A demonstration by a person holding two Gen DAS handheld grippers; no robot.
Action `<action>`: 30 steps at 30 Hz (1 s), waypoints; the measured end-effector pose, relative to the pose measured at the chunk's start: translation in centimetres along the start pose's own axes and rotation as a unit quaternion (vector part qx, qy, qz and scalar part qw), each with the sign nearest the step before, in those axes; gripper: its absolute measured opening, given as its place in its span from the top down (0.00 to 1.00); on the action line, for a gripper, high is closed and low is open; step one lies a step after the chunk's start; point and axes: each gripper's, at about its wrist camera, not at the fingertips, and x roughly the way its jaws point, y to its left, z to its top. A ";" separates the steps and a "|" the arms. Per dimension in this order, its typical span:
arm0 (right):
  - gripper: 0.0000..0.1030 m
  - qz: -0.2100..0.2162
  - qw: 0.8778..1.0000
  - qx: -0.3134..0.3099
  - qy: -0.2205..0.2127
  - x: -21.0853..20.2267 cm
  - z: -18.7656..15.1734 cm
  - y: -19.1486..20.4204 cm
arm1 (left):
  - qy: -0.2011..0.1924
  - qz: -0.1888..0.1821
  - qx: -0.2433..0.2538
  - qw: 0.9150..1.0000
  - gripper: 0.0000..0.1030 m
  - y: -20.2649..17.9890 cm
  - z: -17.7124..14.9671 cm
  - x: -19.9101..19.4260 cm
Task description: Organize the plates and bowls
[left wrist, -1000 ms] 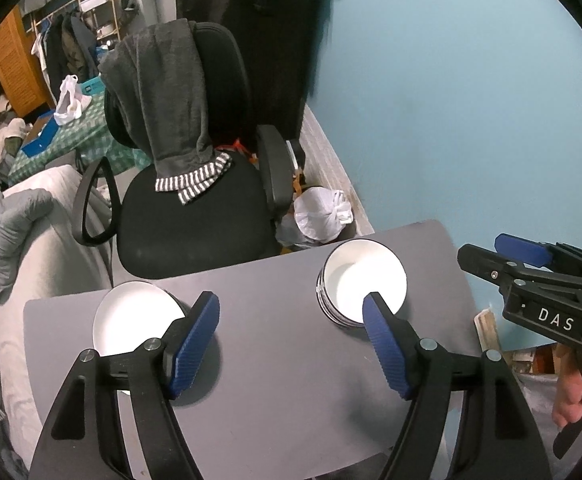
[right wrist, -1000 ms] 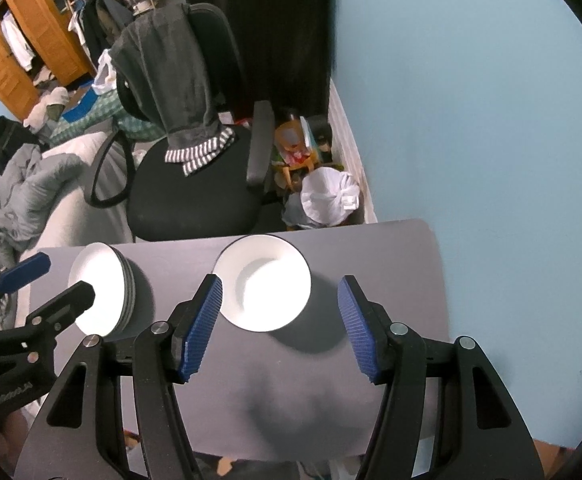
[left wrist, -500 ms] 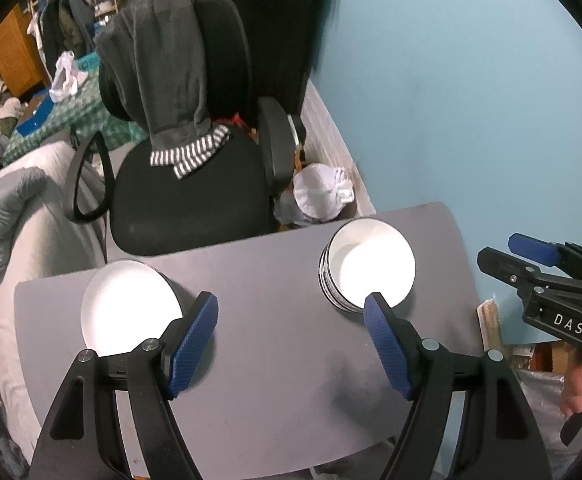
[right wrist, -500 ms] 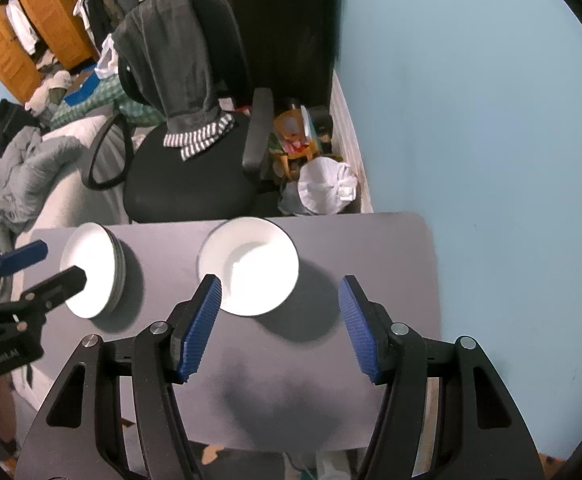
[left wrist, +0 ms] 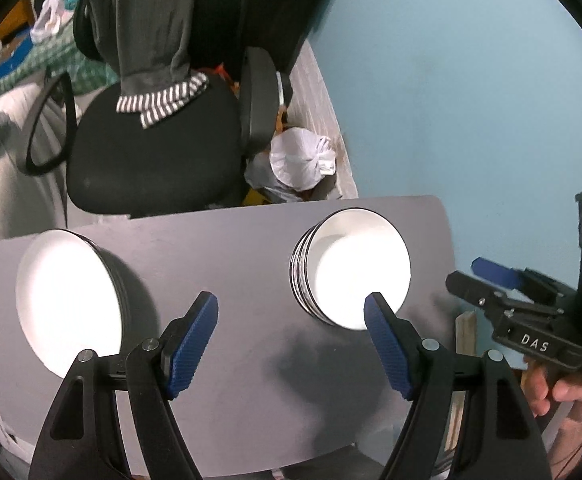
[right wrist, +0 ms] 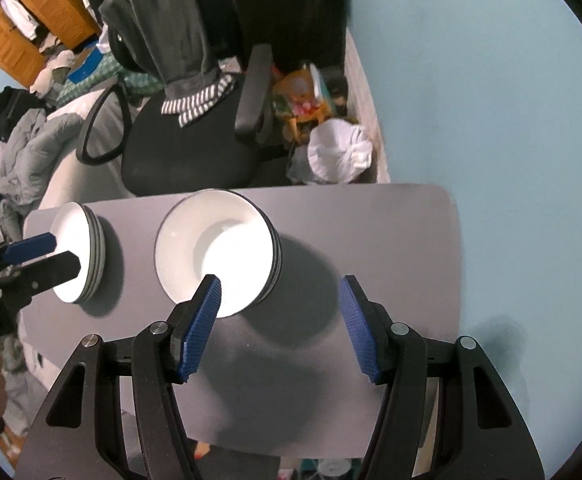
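Observation:
A stack of white plates (left wrist: 67, 296) with dark rims sits at the left of the grey table (left wrist: 231, 248). A stack of white bowls (left wrist: 355, 268) sits to its right. My left gripper (left wrist: 291, 304) hangs open above the table between the two stacks, with nothing between its blue pads. In the right wrist view the bowls (right wrist: 215, 252) lie just beyond the left fingertip of my right gripper (right wrist: 279, 284), which is open and empty over the table (right wrist: 391, 240). The plates (right wrist: 79, 252) sit further left, partly behind the left gripper (right wrist: 65, 254).
A black office chair (left wrist: 151, 160) with a grey garment over its back stands behind the table. A white plastic bag (left wrist: 303, 160) lies on the floor by the blue wall (left wrist: 471, 100). Grey bedding (right wrist: 23, 152) is at the left. A hand (left wrist: 563, 396) holds the right gripper (left wrist: 465, 274).
Both grippers have sunk towards the table and tilted further down, so the plates and bowls look larger and nearer. Neither gripper's opening has changed.

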 end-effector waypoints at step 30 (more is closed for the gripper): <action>0.42 0.062 0.992 0.005 0.112 9.7 2.2 -2.0 | 0.097 0.011 0.013 0.995 0.36 -0.8 1.7 9.9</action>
